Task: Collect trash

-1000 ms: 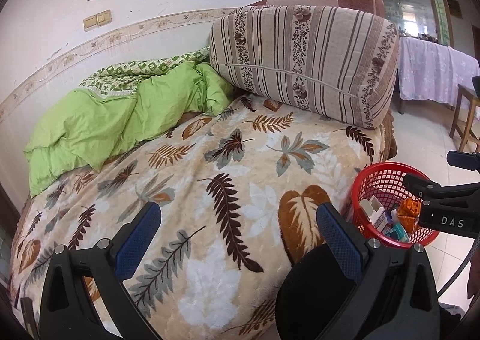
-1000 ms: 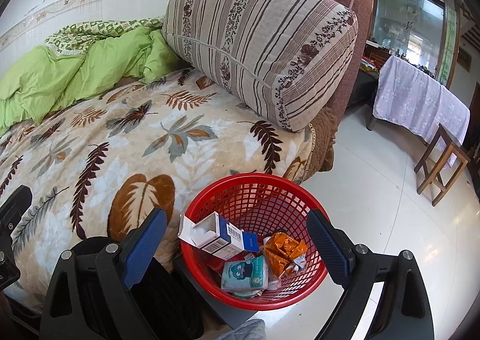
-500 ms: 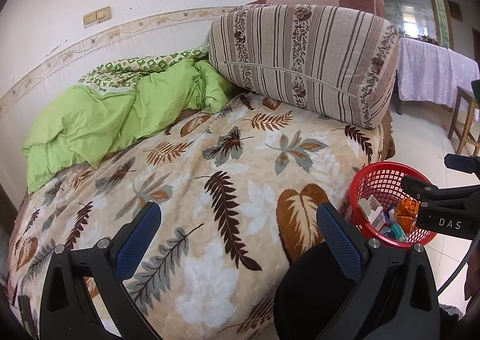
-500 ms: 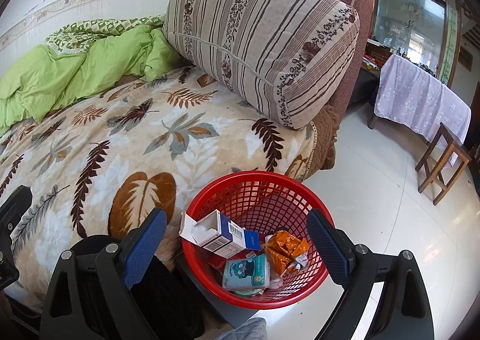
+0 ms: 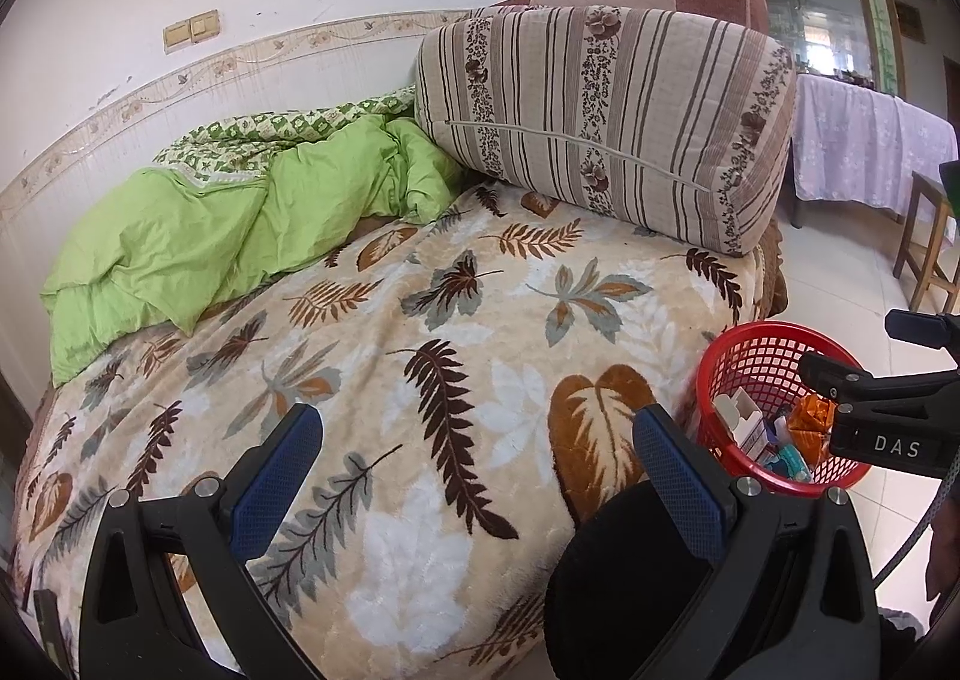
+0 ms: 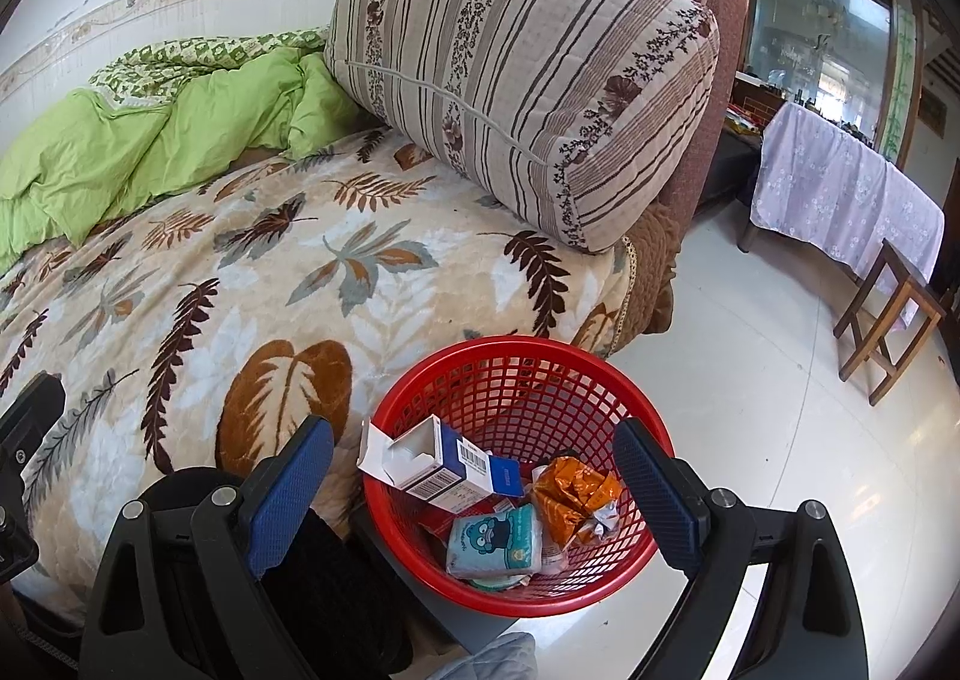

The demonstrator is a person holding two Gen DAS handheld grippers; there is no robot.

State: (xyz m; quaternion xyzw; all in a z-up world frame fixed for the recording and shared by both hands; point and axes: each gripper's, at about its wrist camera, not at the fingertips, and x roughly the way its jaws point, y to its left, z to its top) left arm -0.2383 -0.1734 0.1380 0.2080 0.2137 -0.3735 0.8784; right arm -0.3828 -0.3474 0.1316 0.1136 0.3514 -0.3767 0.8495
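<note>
A red mesh basket point(image 6: 528, 362) stands on the floor beside the bed and shows at the right in the left wrist view as the same red basket point(image 5: 762, 344). Inside lie an opened white-and-blue carton point(image 6: 444, 467), an orange wrapper point(image 6: 573, 494) and a pale blue tissue pack point(image 6: 495, 539). My right gripper point(image 6: 474, 497) hovers open over the basket, nothing between its blue pads. My left gripper point(image 5: 477, 479) is open above the leaf-patterned blanket point(image 5: 420, 332), holding nothing. The right gripper's black body point(image 5: 882, 410) shows at the right edge of the left wrist view.
A striped bolster point(image 6: 528, 80) leans on the brown headboard point(image 6: 690, 50). A green quilt point(image 5: 210, 224) is bunched by the wall. A cloth-covered table point(image 6: 840, 188) and a wooden stool point(image 6: 888, 314) stand across the white tiled floor point(image 6: 750, 410). A dark round object point(image 5: 618, 578) sits low by the bed.
Both views have shifted only slightly; the left wrist view has drawn back a little from the bed. The basket contents and both open grippers are as before.
</note>
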